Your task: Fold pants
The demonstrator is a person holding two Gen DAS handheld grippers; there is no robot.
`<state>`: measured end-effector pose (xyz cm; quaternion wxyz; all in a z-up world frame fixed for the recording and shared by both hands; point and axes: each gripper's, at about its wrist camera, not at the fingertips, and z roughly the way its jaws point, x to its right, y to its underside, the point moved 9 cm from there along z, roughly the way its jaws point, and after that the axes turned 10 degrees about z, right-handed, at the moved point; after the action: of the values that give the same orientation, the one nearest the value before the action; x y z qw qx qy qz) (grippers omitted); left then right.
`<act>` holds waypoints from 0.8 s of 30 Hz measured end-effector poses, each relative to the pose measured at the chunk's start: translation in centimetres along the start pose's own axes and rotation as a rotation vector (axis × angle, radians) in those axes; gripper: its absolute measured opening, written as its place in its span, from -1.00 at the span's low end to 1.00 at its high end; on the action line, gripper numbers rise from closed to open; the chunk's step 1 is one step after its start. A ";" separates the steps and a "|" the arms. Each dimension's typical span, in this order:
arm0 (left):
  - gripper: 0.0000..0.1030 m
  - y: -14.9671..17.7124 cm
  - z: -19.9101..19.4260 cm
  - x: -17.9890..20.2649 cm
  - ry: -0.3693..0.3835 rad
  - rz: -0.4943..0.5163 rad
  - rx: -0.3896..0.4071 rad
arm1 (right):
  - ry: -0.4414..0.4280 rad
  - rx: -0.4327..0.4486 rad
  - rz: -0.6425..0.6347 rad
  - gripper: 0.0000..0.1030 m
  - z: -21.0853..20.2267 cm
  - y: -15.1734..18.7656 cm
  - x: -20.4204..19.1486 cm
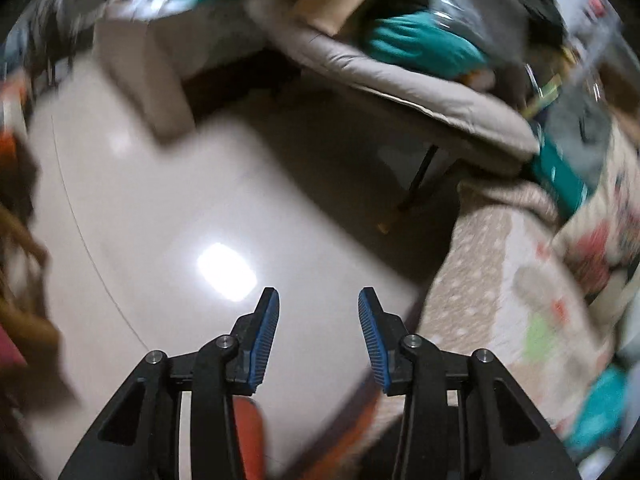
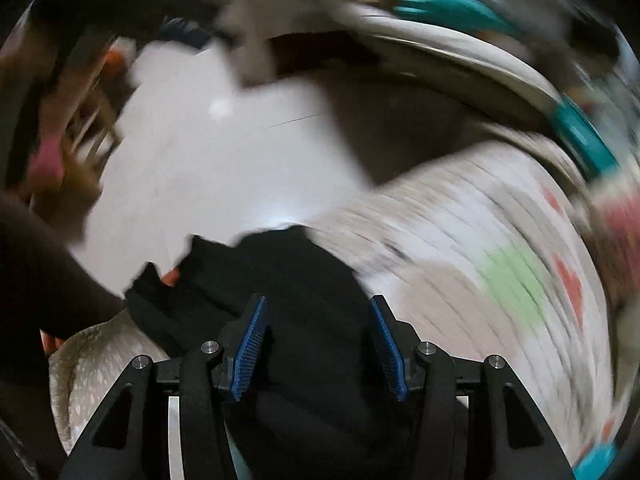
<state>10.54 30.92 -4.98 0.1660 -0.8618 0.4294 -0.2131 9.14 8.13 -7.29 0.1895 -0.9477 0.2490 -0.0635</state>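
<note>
- Between folds, judging by the blur: left gripper (image 1: 319,300) spread over bare floor (image 1: 168,208), pinching nothing.
- Right gripper (image 2: 316,308) spread above black pants (image 2: 288,272) (on patterned bedcover (image 2: 460,248)), gripping nothing.
- Next: steady aim, pinch an edge.

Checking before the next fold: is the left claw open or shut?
Open: the left claw shows a clear gap between its blue pads, with only floor behind.

Patterned bedspread (image 2: 460,280) with green and red shapes covering a bed, black pants (image 2: 288,280) lying bunched on its near edge, glossy pale tiled floor (image 1: 200,208) beside it, views blurred
</note>
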 end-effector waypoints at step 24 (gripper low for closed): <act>-0.22 -0.9 -2.9 -1.9 0.175 -0.218 0.068 | -0.054 -0.100 0.309 0.27 4.8 -5.6 3.9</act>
<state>8.57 32.70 -2.49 0.1328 -0.8753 0.3386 -0.3185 16.05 12.33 -9.41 0.1564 -0.9077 0.3893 0.0046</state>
